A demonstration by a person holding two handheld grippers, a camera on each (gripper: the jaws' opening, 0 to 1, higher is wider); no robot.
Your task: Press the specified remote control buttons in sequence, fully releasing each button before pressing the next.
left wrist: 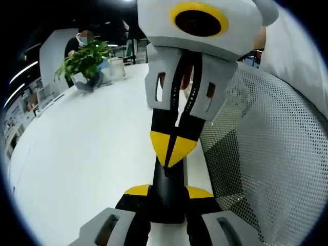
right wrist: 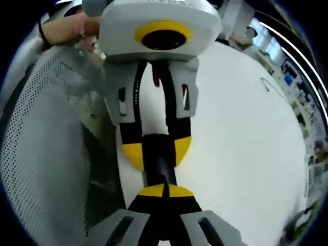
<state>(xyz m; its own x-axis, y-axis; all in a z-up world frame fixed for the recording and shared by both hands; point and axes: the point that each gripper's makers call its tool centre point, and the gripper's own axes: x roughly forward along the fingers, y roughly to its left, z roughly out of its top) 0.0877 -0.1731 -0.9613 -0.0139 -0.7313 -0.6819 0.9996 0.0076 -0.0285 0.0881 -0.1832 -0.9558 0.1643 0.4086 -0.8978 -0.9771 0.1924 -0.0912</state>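
A slim black remote control stands between the yellow-tipped jaws of my left gripper, which is shut on its sides. My right gripper comes in from above with its yellow tips shut together, and their point rests on the remote's upper face. In the right gripper view, my right gripper rises from the bottom, shut, touching the remote. The left gripper holds the remote from the far side. The buttons are hidden by the jaws.
A white table spreads under both grippers. A potted green plant and a clear container stand at its far end. A grey mesh chair back is close beside the grippers, and a hand holds the left gripper.
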